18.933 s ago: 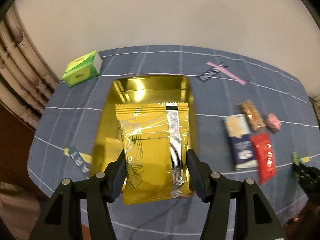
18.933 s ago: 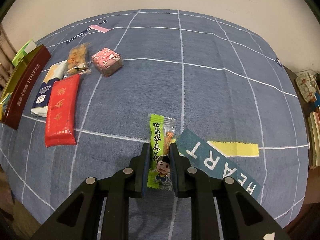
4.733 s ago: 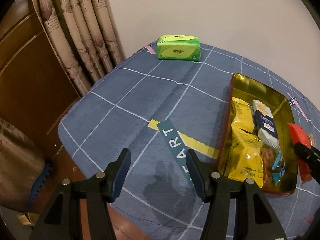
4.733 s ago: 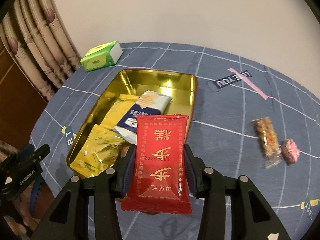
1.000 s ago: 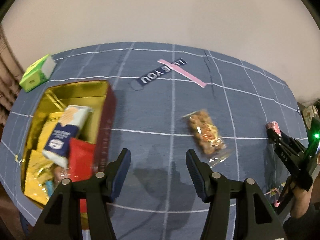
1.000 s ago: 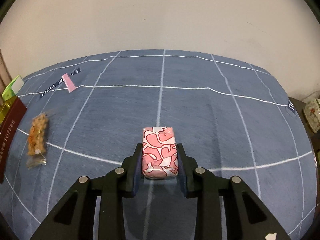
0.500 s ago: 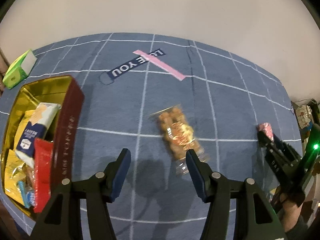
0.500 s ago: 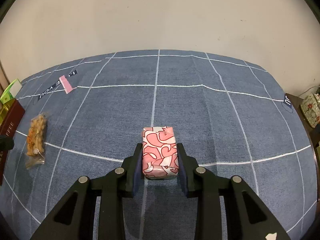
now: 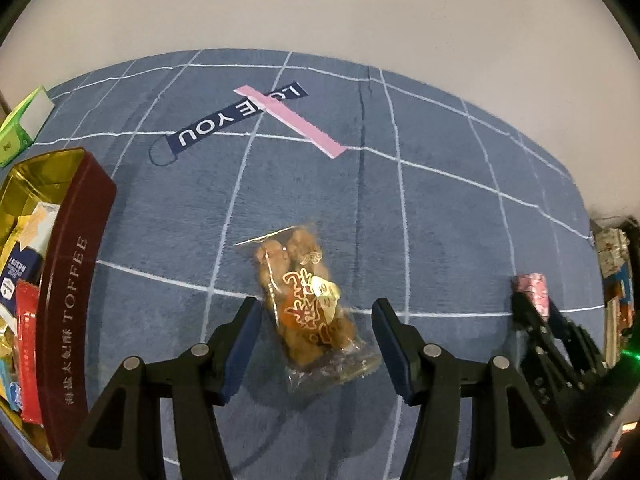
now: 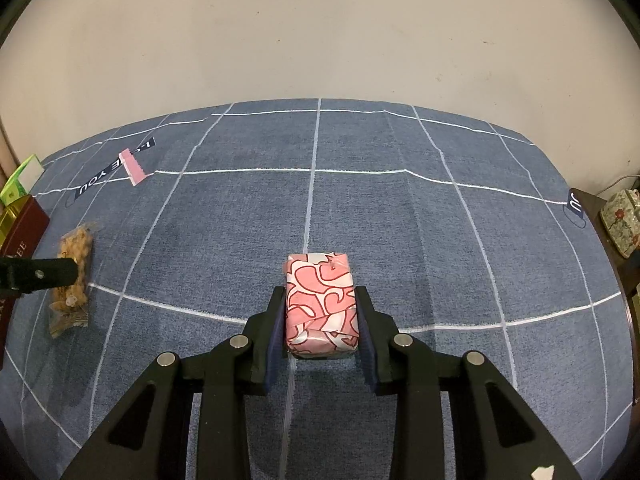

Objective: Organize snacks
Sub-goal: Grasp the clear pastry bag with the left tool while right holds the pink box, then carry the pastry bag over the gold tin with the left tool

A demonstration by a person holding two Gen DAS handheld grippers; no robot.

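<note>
The left gripper (image 9: 316, 336) hangs with fingers spread either side of the peanut packet (image 9: 308, 304) on the table (image 9: 440, 208), while the right gripper (image 10: 320, 320) fingers pinch a pink wrapped block (image 10: 320, 304).

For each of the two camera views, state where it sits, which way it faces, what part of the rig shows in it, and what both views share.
Left wrist: rides the left gripper, looking steeply down at the clear snack bag between its open fingers; the toffee tin lies left, the right gripper at far right.
Right wrist: rides the right gripper, facing the wall across the blue tablecloth, its pads pressed on the pink packet.
Shared: the bag, packet, tin, cloth.
</note>
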